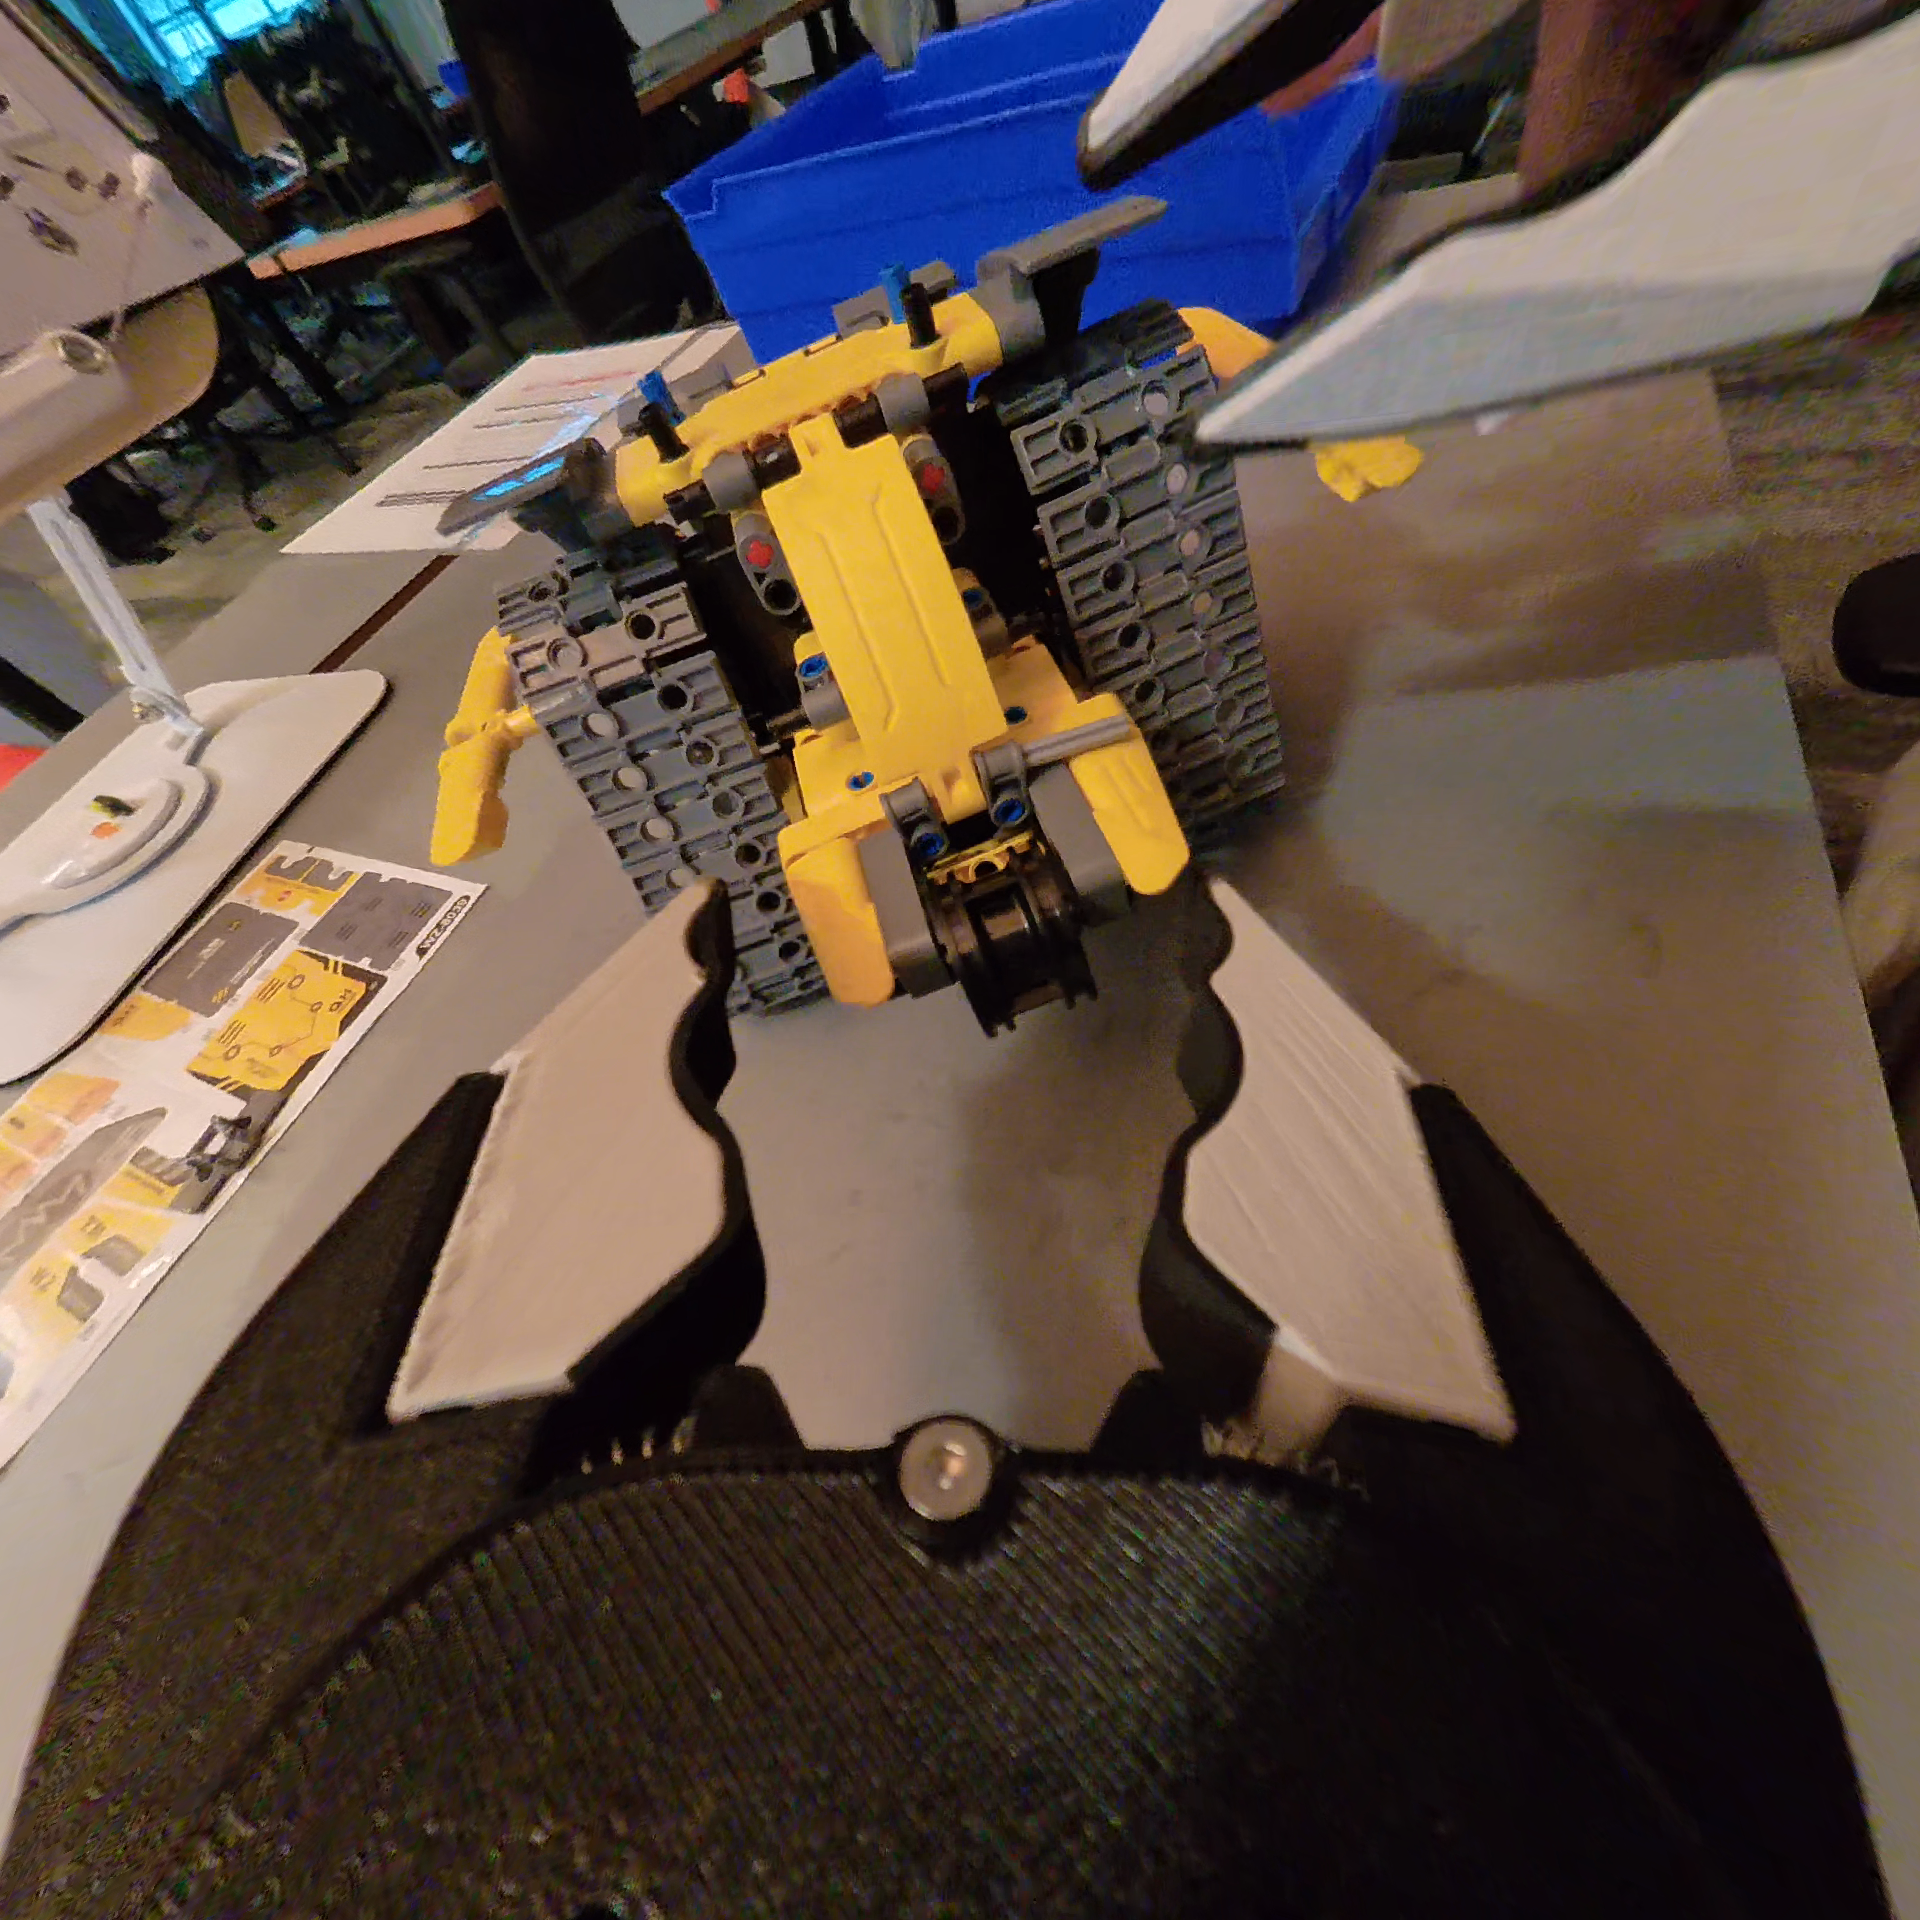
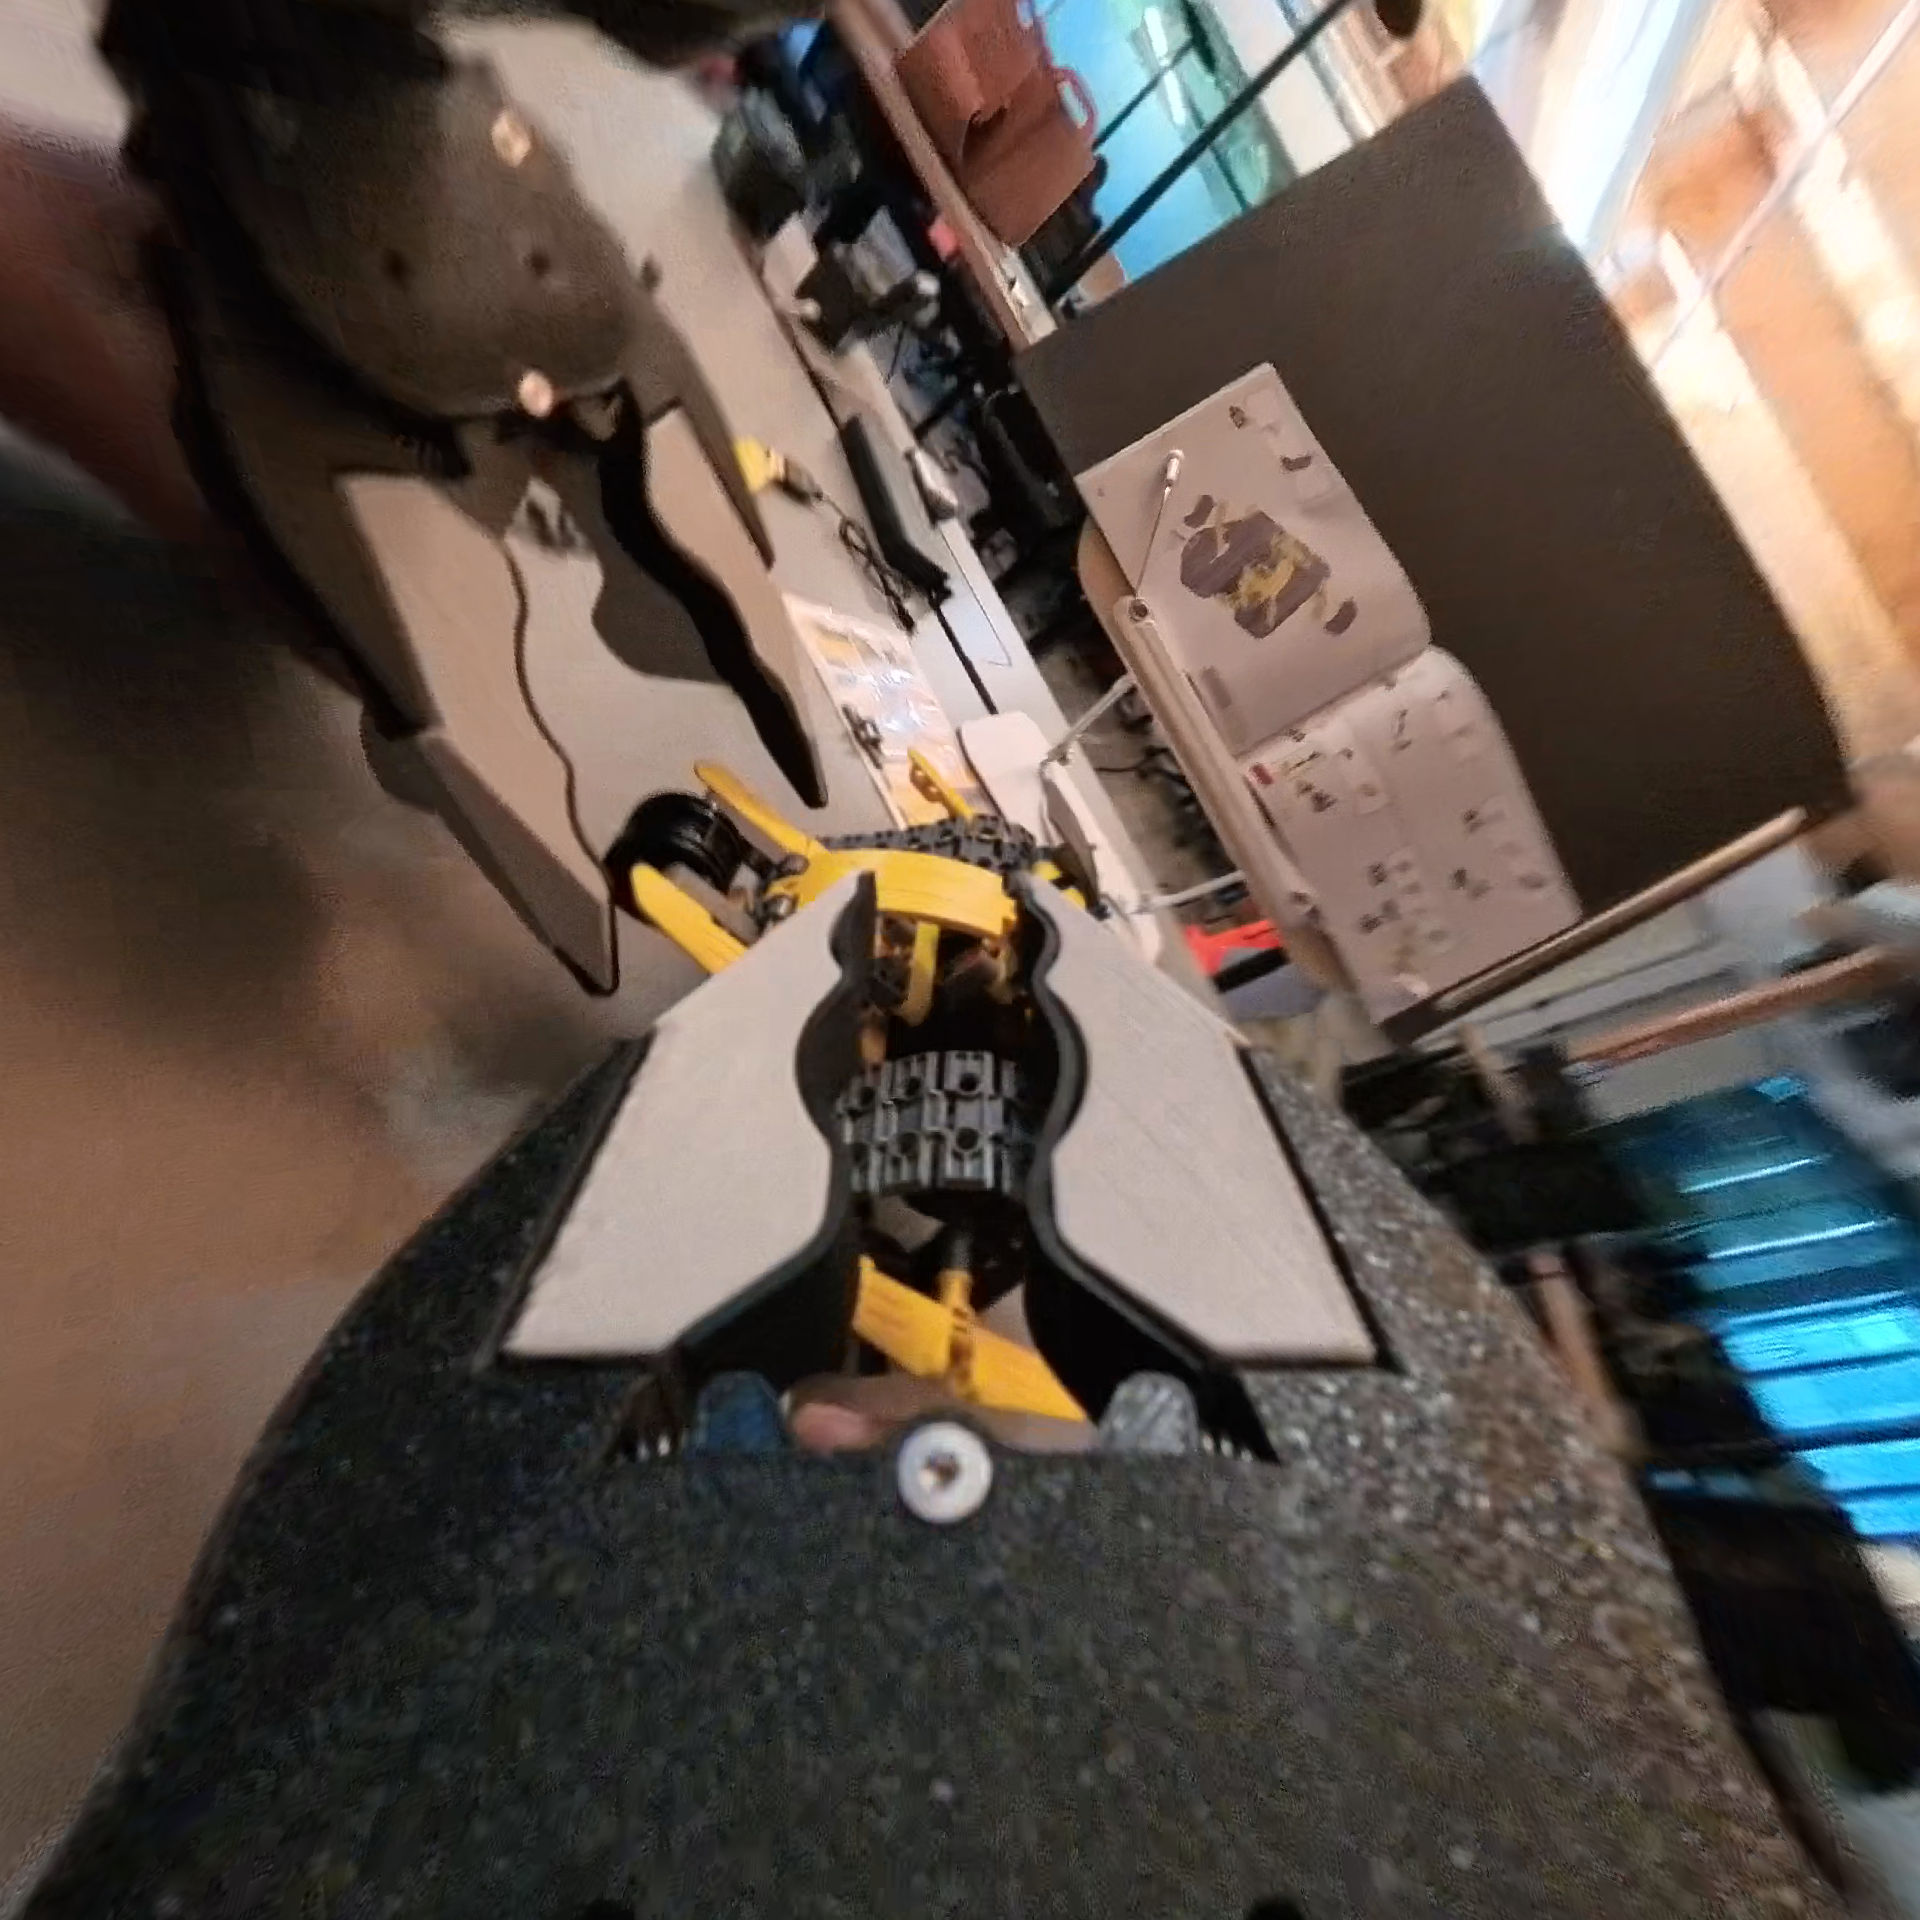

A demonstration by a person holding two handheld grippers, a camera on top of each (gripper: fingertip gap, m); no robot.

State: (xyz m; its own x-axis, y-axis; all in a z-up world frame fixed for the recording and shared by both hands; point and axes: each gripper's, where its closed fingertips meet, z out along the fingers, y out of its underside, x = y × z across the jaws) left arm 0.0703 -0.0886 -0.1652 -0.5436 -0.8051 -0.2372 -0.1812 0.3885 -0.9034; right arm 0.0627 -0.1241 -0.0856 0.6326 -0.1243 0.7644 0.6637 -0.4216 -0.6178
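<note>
A yellow and grey tracked toy vehicle built from bricks stands on the grey table. My left gripper is open and empty, with a fingertip on each side of the black wheel at the model's near end. My right gripper comes in from the upper right, open, with its lower finger just above the model's right track. In the right wrist view my right gripper is open over the model, and I see the track between its fingers. The left gripper shows beyond it.
A blue bin stands behind the model. A sticker sheet, a white stand base and a printed paper lie at the left. A loose yellow part lies at the right. An open instruction booklet hangs on the stand. About 9 centimeters separates my left fingertips from my right.
</note>
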